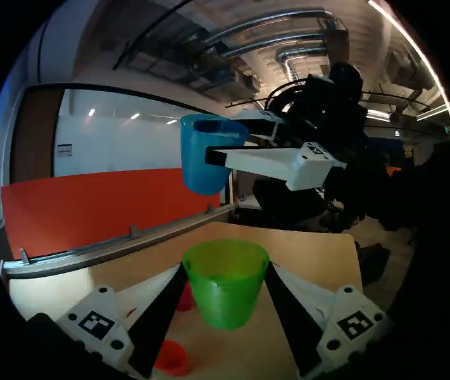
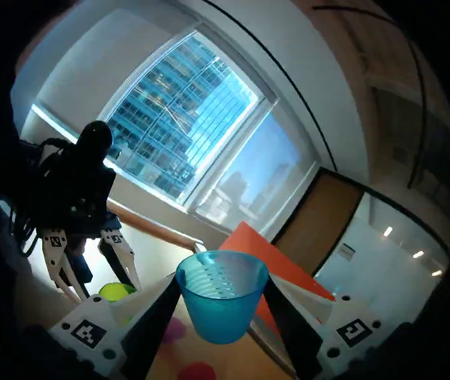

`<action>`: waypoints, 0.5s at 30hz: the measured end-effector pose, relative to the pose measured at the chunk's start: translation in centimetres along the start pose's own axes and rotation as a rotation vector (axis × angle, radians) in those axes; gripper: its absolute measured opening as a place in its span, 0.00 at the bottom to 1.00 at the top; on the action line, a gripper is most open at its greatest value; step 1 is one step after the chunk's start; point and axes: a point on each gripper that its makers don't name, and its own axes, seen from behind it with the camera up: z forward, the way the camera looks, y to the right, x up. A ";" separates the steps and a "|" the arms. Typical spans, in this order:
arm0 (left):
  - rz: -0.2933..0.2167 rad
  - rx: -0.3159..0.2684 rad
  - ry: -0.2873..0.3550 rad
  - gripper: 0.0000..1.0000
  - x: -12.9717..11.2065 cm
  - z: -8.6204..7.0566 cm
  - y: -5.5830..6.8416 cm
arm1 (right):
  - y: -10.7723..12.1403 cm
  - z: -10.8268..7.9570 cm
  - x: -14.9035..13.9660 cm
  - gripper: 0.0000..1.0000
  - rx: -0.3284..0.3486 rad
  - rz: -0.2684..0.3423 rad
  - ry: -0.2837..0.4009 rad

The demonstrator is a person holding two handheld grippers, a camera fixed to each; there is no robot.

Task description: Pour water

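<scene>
My left gripper is shut on a green plastic cup, held upright just above the wooden table. Higher and farther off, a blue cup hangs in the air, roughly upright, gripped by my right gripper with its white fingers reaching in from the right. In the right gripper view the blue cup sits between the fingers of my right gripper, its ribbed inside showing. Lower left in that view are my left gripper and the green cup.
Two small red cups lie on the table under the green cup. An orange wall panel and a metal rail run along the table's far side. A person in dark clothes stands behind the right gripper. A large window is beyond.
</scene>
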 end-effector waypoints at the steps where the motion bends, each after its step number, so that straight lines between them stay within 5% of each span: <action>1: 0.000 0.000 0.000 0.86 0.0 0.0 0.0 | -0.1 0.0 0.0 0.90 0.003 0.029 0.001; 11: 0.007 0.000 -0.003 0.86 0.1 -0.1 -0.1 | -1.1 -0.2 1.3 0.90 0.050 0.341 0.027; 15: 0.008 0.003 -0.007 0.86 0.0 -0.1 -0.3 | -1.2 -0.3 1.3 0.90 0.060 0.397 0.033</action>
